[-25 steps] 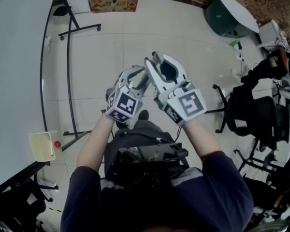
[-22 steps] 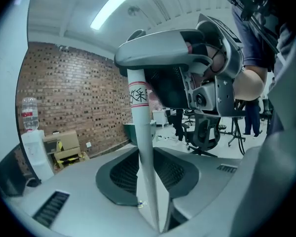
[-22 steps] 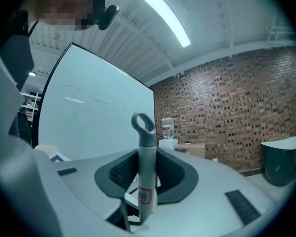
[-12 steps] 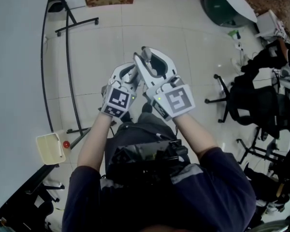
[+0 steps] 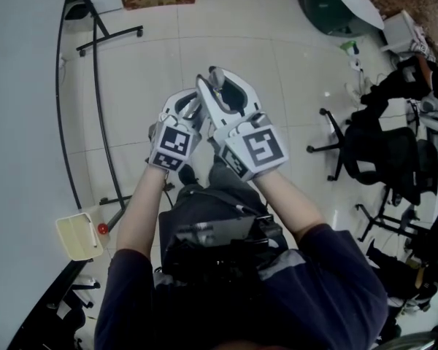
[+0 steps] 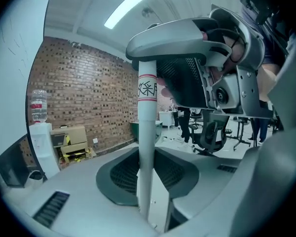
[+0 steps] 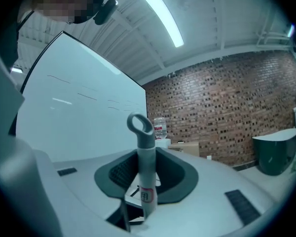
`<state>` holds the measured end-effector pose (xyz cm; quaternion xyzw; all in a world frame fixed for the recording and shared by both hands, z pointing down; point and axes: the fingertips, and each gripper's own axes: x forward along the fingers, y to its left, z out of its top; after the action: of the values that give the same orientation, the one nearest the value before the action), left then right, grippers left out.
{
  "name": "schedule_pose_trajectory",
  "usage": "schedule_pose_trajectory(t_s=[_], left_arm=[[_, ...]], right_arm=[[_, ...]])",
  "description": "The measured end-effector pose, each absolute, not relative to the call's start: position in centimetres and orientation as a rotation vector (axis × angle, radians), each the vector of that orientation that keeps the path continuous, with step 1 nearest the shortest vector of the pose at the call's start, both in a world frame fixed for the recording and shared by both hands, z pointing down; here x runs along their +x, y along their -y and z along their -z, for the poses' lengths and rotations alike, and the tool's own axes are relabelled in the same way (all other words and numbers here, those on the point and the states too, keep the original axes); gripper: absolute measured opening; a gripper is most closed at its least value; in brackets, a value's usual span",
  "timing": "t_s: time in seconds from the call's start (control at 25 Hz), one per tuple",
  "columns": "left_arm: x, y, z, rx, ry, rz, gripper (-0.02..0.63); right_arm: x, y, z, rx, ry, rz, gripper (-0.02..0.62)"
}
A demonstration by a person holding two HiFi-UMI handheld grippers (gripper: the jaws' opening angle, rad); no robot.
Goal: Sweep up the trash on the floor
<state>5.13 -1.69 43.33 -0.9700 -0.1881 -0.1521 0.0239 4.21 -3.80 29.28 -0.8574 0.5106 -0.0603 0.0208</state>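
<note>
Now left gripper (image 5: 192, 108), just closing, right gripper (image 5: 219, 86) clamp pole (image 6: 147, 147); red label (image 6: 147, 89) illegible.

Brightness: I get bright, even indoor light in every view.
Source: ceiling tube (image 6: 133, 5), blown out white.
Glare: faint sheen on floor tiles (image 5: 226, 42).
Edges: fisheye bending, black vignetted corners.
Focus: broom handle (image 6: 147, 132) crisp; surfaces nearest my lens soft.

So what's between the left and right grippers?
The white pole, red-ringed label included, runs from the left gripper, whose jaws have just been closing around it, to the right gripper; the left gripper view shows it.
</note>
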Motion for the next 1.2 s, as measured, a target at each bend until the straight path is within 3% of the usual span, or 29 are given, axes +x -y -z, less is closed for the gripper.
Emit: schedule_pose_trajectory(t_s=[0.84, 1.2], left_arm=[[10.6, -1.1, -62.2, -2.900, 0.542, 0.832, 0.091], [18.0, -3.6, -64.5, -2.943, 0.604, 0.742, 0.091]], right_arm=[[11.3, -0.1, -48.6, -2.566, -1.482, 0.696, 0.118], [18.9, -2.9, -51.3, -2.754, -1.313, 0.568, 0.117]])
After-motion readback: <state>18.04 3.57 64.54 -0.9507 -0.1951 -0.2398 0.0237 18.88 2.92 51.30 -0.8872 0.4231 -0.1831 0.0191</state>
